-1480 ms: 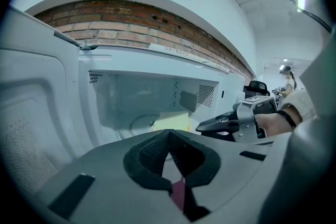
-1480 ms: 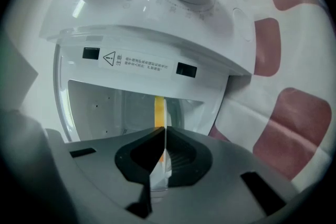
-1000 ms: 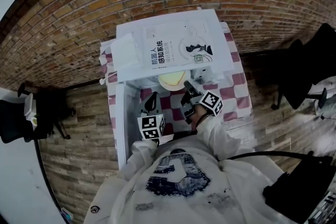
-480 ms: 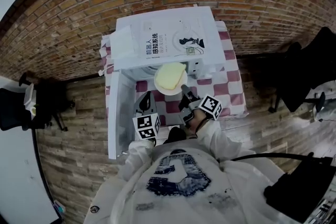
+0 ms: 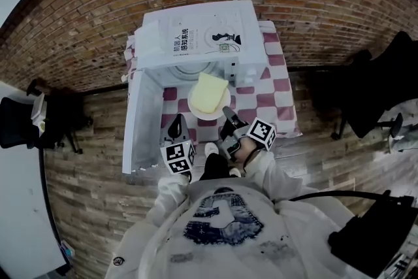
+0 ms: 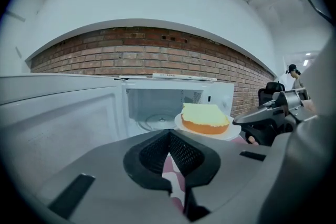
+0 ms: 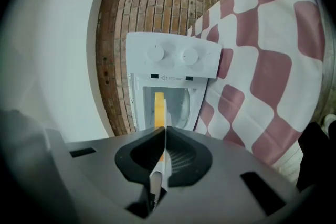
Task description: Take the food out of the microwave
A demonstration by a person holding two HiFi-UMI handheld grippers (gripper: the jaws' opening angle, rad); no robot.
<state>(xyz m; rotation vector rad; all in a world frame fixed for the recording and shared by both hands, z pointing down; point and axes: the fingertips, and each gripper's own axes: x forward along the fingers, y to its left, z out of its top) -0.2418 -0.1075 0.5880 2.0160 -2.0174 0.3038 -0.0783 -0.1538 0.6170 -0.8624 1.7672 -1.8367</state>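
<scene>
Open white microwave (image 5: 196, 36) at twelve o'clock on a checked table (image 5: 277, 95). Plate (image 5: 205, 116) of yellow food (image 5: 210, 91) already outside, at its six o'clock, rim pinched by the right gripper (image 5: 228, 113); left gripper (image 5: 176, 124) closed, empty. Setting down remains.

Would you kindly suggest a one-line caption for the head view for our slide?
Right hand-held gripper holds the plate of food by its rim, just outside the open microwave.

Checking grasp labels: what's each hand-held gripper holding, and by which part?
Right hand-held gripper grips the plate by its near rim, food on top. Left hand-held gripper holds nothing, jaws shut.
</scene>
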